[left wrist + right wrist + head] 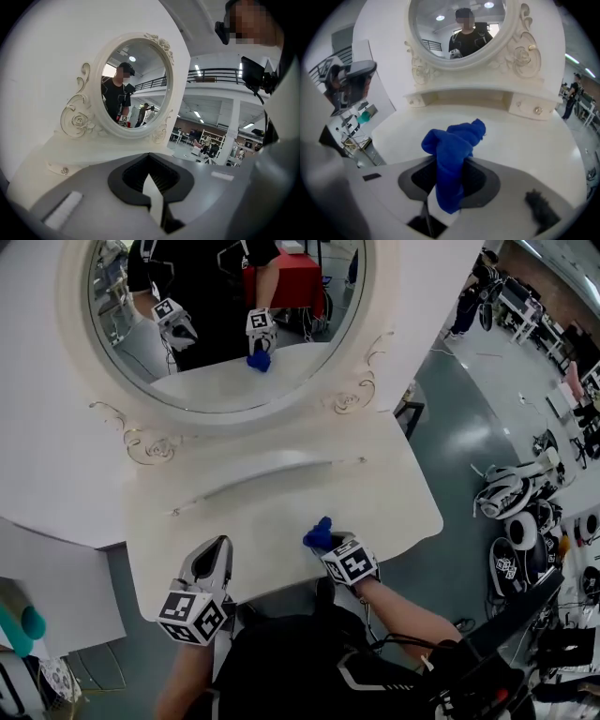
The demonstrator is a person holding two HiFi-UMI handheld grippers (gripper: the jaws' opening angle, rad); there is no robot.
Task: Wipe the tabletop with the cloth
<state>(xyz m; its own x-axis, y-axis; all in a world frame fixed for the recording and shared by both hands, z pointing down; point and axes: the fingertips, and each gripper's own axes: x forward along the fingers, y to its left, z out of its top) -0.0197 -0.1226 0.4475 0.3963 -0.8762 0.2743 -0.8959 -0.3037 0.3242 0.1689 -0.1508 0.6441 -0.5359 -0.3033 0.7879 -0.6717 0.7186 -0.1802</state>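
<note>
A white dressing table [281, 512] carries a big oval mirror [225, 315]. My right gripper [330, 542] is over the table's front edge, shut on a crumpled blue cloth [319, 535]. In the right gripper view the cloth [452, 145] sticks up out of the closed jaws of the gripper [450, 171], bunched above the white tabletop [525, 140]. My left gripper [212, 566] hangs at the front left edge, shut with nothing in it. In the left gripper view it [150, 161] points at the mirror [133, 89], its jaws together.
A raised shelf with small knobbed drawers [538, 110] runs under the mirror. The table edge drops to grey floor on the right, where helmets and gear [516, 502] lie. A cart with teal items [351, 126] stands to the left. People stand far off.
</note>
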